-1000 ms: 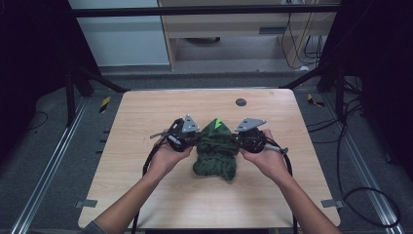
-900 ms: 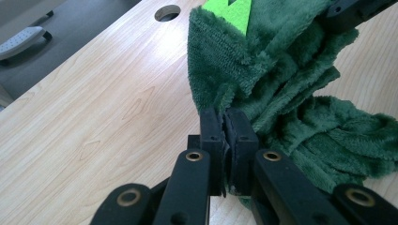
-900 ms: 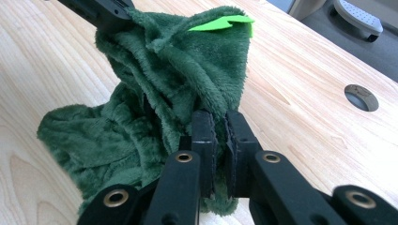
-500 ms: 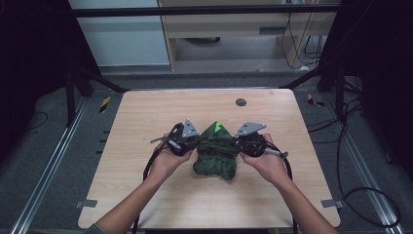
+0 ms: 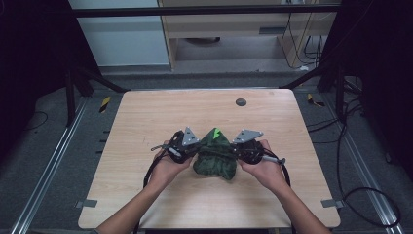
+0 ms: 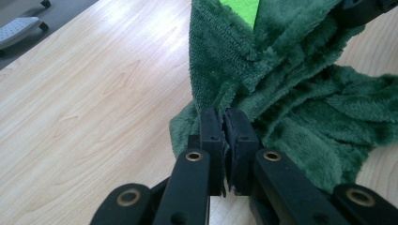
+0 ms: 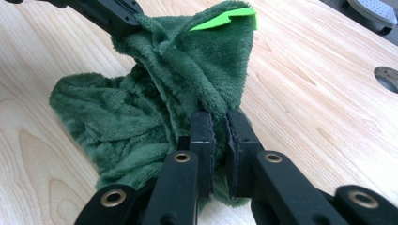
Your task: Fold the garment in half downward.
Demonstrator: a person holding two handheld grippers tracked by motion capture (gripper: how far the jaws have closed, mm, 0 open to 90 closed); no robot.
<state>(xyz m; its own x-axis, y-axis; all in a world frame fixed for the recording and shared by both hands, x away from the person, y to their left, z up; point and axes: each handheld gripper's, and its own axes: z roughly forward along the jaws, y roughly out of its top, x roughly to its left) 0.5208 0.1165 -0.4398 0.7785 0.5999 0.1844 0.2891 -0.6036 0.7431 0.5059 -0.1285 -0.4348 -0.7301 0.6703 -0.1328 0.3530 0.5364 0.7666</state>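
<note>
No readable text, nos. or brand marks anywhere. The bright green tag [image 7: 224,19] on the dark green cloth [image 7: 141,117] is blank; bench [image 5: 146,117] wood carries no label or sign either.

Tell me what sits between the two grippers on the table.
A green cloth with a bright green tag, bunched up. The left gripper and right gripper each clamp one side of it, as the high view and both gripper views show.

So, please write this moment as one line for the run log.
left gripper: shut on cloth | right gripper: shut on cloth | dark green fluffy cloth: bunched between both, partly lifted | light wooden table
</note>
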